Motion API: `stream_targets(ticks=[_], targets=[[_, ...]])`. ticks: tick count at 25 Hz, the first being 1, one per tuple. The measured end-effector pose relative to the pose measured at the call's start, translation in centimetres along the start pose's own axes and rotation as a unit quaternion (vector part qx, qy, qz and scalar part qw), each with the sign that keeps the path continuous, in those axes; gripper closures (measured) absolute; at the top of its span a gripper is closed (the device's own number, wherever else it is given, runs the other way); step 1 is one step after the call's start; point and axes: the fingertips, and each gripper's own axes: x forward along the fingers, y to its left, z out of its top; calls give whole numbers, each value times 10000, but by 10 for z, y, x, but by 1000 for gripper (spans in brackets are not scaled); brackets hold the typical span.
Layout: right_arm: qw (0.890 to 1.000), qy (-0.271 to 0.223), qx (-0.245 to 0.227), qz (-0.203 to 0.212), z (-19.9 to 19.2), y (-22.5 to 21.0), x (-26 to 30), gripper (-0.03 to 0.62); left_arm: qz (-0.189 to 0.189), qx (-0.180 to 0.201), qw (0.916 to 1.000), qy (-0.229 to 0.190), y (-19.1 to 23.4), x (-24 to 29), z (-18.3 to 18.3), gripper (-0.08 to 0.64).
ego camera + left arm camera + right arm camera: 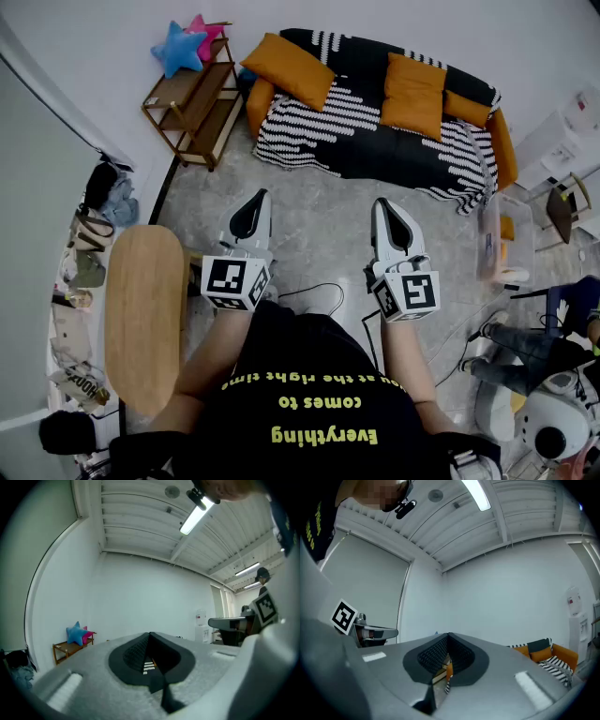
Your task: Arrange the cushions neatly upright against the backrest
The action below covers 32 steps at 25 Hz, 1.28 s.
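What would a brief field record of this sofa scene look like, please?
sofa: orange, under black-and-white striped throw
left cushion: orange, tilted against backrest
right cushion: orange, upright against backrest
left gripper: shut, empty, short of sofa
right gripper: shut, empty, short of sofa
shelf: wooden, blue star plush on top

light: bright, even, from ceiling tubes (194,515) | shadows: soft | edges: fisheye-bent, dark vignette | focus: mostly sharp
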Motion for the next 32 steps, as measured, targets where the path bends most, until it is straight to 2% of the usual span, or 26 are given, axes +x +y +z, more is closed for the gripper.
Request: stream_targets(ticks=[6, 10, 18, 24, 28, 32], targets=[[10000, 59, 74, -3, 3, 9, -11, 581, -51, -41, 10000, -2, -7, -11, 3, 560], [9996, -159, 117, 188, 12, 13, -14, 581, -72, -21, 10000, 3, -11, -13, 5, 560], [9991, -150, 286, 278, 10, 20, 2, 581, -75, 56, 9999, -35, 1, -9, 12, 560], [9990, -94, 293, 328, 2, 26, 40, 581, -68, -47, 9999, -63, 37, 19, 8, 560], [9990, -120, 365, 226, 0, 20, 84, 581, -176, -154, 9997, -60, 69, 58, 3, 560], [9998, 74, 196, 63, -8, 7, 146, 581, -308, -180, 9993, -128, 108, 111, 9, 560]])
